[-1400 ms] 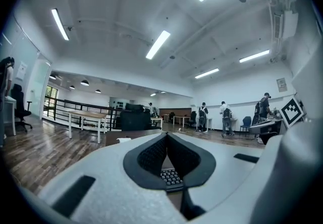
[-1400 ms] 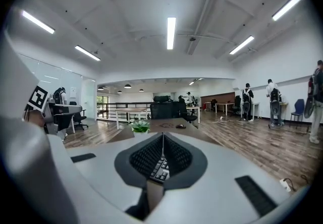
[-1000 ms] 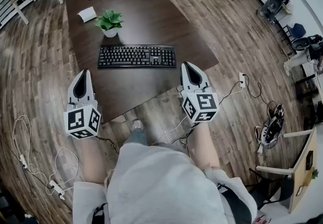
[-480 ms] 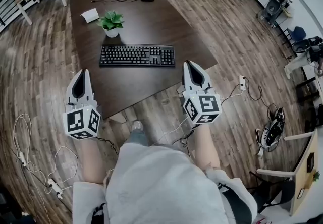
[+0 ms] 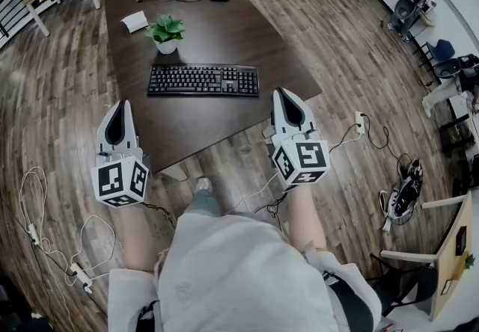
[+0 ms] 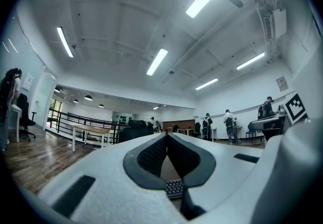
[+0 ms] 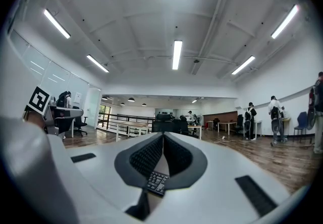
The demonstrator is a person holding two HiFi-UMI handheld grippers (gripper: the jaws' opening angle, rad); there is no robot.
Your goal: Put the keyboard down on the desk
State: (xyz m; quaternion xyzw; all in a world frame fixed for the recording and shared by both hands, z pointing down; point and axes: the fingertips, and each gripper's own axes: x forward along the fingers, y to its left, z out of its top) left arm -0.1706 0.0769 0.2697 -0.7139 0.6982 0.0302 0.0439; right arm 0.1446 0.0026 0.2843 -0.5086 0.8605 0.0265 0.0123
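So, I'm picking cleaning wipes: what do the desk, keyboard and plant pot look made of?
Desk: dark brown, matte, probably wood or laminate; no grain readable.
Keyboard: black, matte, apparently plastic, moulded keys.
Plant pot: white, smooth, ceramic or plastic; too small to tell.

Both tongs, left and right, are held level side by side, jaws closed and empty.

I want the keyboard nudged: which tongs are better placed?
Probably right: the right tongs reach beside the right end of the keyboard, above the desk; the left tongs hang outside its left edge. Both are shut.
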